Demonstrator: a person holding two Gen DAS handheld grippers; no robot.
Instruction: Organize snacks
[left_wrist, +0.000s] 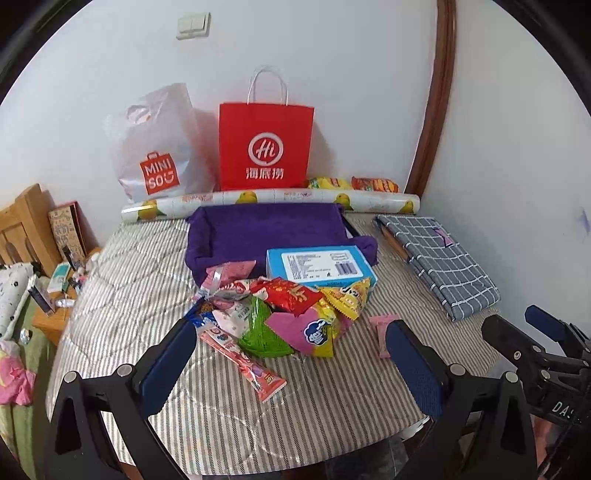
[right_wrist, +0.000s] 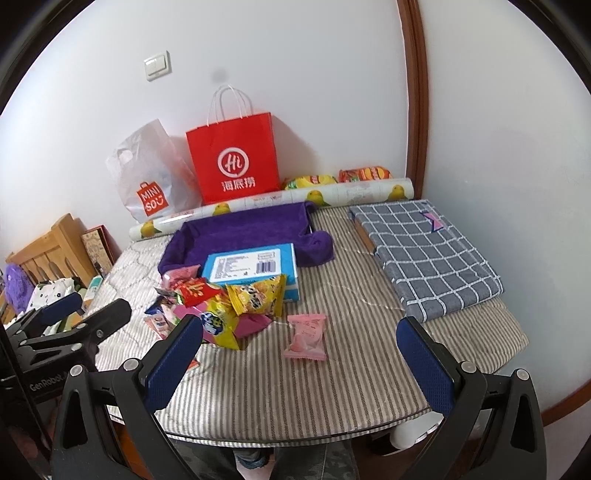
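Observation:
A heap of snack packets (left_wrist: 280, 314) (right_wrist: 221, 306) lies mid-table on the striped cloth, in front of a light blue box (left_wrist: 319, 266) (right_wrist: 251, 269). Behind them sits a purple fabric tray (left_wrist: 266, 229) (right_wrist: 243, 232). A single pink packet (left_wrist: 384, 328) (right_wrist: 306, 336) lies apart, right of the heap. My left gripper (left_wrist: 291, 354) stands open over the near side of the heap, nothing between its fingers. My right gripper (right_wrist: 299, 354) is open too, just short of the pink packet. Each gripper shows at the edge of the other's view.
A red paper bag (left_wrist: 264, 147) (right_wrist: 234, 162) and a white plastic bag (left_wrist: 159, 147) (right_wrist: 147, 173) stand against the wall behind a patterned roll (left_wrist: 269, 201). Two more snack packs (left_wrist: 354, 183) lie there. Folded checked cloth (left_wrist: 439, 258) (right_wrist: 428, 254) fills the right side. A wooden headboard (left_wrist: 26, 221) is left.

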